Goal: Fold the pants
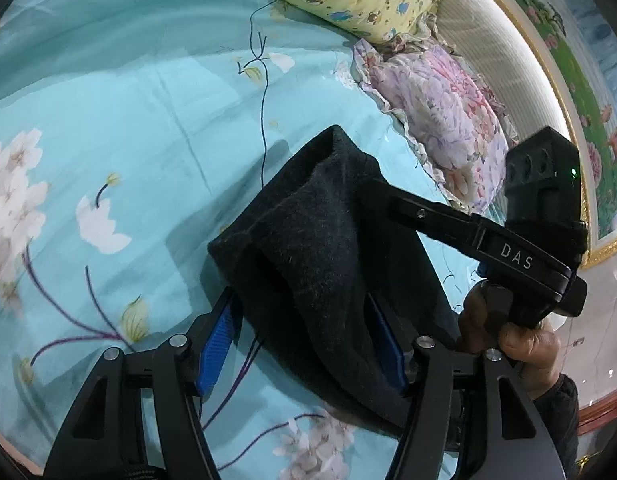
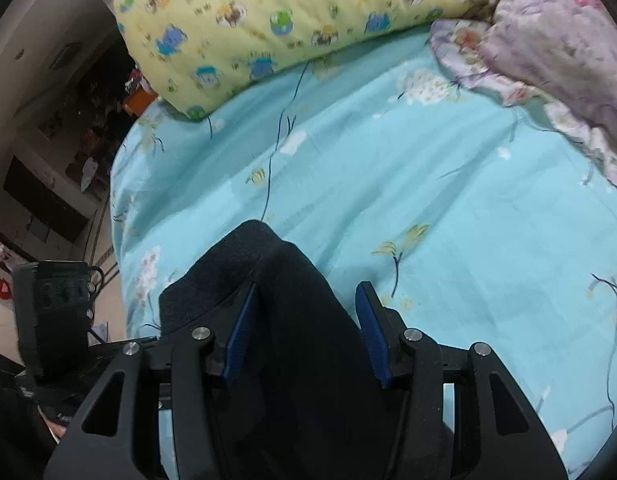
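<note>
Both wrist views look down on a turquoise flowered bedsheet point(image 2: 448, 208), and the dark pants point(image 1: 320, 248) fill the lower centre of each frame. In the left view the left gripper point(image 1: 304, 344) has its blue pads point(image 1: 216, 340) set wide apart, with the bunched cloth lying between them; the jaws are spread, not pinching, though the fabric may brush the right-hand pad. The right gripper point(image 2: 304, 336) shows much the same in its own view: pads apart, dark cloth mounded in the gap, and the pads do not look pressed into it. Seen from the left, the right tool reaches in from the right edge, its tip buried in the cloth, so I cannot tell its grip from that angle.

The pants sit as a thick, rounded bundle near the bottom of the bed, several layers deep by the look of the folded edge at upper centre of the mound. A yellow cartoon pillow point(image 2: 268, 28) and a pink floral pillow point(image 2: 556, 48) lie well apart along the top.

My read: the folding is mostly done, with only a final tidy or release left.
</note>
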Demonstrator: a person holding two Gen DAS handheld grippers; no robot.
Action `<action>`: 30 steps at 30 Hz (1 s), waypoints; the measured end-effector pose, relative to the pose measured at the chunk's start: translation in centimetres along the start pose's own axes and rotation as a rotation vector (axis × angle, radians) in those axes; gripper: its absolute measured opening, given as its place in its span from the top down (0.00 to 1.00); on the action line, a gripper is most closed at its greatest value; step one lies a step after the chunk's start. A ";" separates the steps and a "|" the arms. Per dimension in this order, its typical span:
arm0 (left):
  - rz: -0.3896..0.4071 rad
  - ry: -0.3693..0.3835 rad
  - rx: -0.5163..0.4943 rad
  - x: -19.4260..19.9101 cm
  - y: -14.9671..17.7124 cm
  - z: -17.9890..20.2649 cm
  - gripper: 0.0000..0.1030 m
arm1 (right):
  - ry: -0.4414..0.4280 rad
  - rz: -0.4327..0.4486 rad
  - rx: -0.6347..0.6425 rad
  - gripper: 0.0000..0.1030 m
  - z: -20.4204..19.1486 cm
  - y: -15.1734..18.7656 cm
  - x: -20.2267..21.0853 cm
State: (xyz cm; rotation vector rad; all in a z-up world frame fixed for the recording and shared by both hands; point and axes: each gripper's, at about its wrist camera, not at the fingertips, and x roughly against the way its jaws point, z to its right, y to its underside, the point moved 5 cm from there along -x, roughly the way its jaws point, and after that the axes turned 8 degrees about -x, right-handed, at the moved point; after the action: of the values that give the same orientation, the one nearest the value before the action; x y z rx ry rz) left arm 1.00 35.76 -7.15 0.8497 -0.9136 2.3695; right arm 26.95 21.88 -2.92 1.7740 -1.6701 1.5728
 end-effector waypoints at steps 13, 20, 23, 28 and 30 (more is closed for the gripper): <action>0.020 -0.010 -0.076 1.1 -0.5 2.9 0.79 | -0.082 0.078 -0.026 0.81 -0.5 1.4 3.5; 0.072 0.026 -0.184 3.6 -0.4 7.7 0.80 | -0.137 0.200 -0.064 0.81 -0.2 2.4 8.9; 0.082 0.047 -0.230 4.3 -0.1 10.1 0.81 | -0.151 0.237 -0.078 0.82 0.2 2.9 10.6; 0.084 0.088 -0.290 5.0 0.8 13.7 0.81 | -0.172 0.329 -0.123 0.82 1.2 4.8 14.9; 0.081 0.106 -0.309 5.2 1.4 15.0 0.81 | -0.176 0.358 -0.141 0.82 1.7 5.6 16.3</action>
State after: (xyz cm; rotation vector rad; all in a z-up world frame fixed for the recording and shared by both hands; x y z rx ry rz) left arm 2.25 25.10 4.66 0.5704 -1.2476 2.2343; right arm 19.40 9.63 6.68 1.6520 -2.2256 1.4158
